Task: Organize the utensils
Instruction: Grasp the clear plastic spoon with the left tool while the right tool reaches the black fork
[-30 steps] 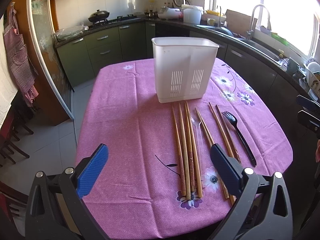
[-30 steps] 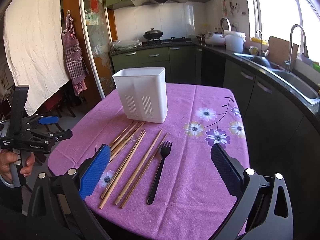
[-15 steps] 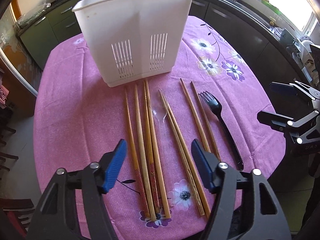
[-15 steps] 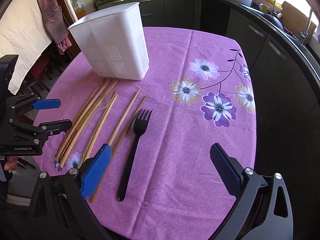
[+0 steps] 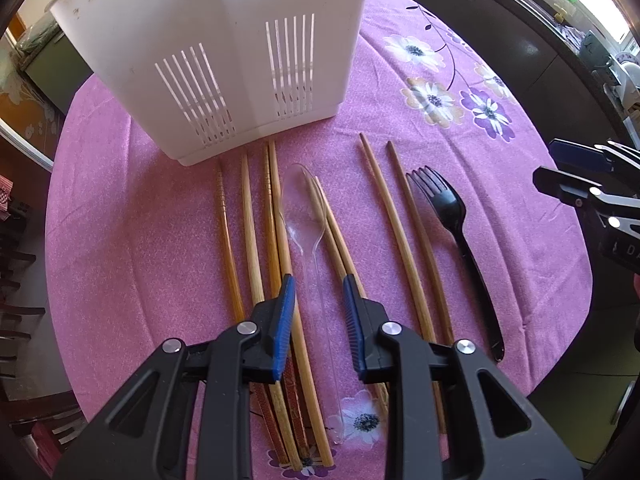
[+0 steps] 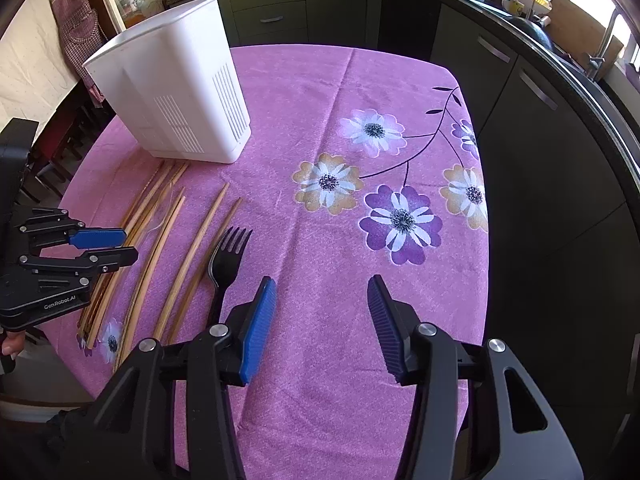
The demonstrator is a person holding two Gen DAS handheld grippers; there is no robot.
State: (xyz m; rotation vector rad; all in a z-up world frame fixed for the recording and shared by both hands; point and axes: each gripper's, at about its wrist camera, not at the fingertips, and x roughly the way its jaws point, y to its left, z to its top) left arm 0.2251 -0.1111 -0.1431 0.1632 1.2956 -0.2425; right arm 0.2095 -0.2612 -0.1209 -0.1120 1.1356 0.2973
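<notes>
A pink flowered cloth covers the counter, where a white slotted utensil holder stands upright behind a row of wooden chopsticks, a black fork and a clear spoon. The left gripper hangs over the spoon's handle, jaws closing with the handle between them, not yet pinched. The right gripper is beside the fork, jaws closing on nothing.

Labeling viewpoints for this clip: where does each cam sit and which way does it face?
Left wrist: on the left gripper, aimed steeply down at the clear spoon and chopsticks; own jaws closing, the spoon handle between them, pads not yet on it.
Right wrist: on the right gripper, aimed down at bare tablecloth right of the black fork; own jaws closing on nothing; fingertips at the left edge.
Shared: white holder, fork, chopsticks, each other's gripper.
</notes>
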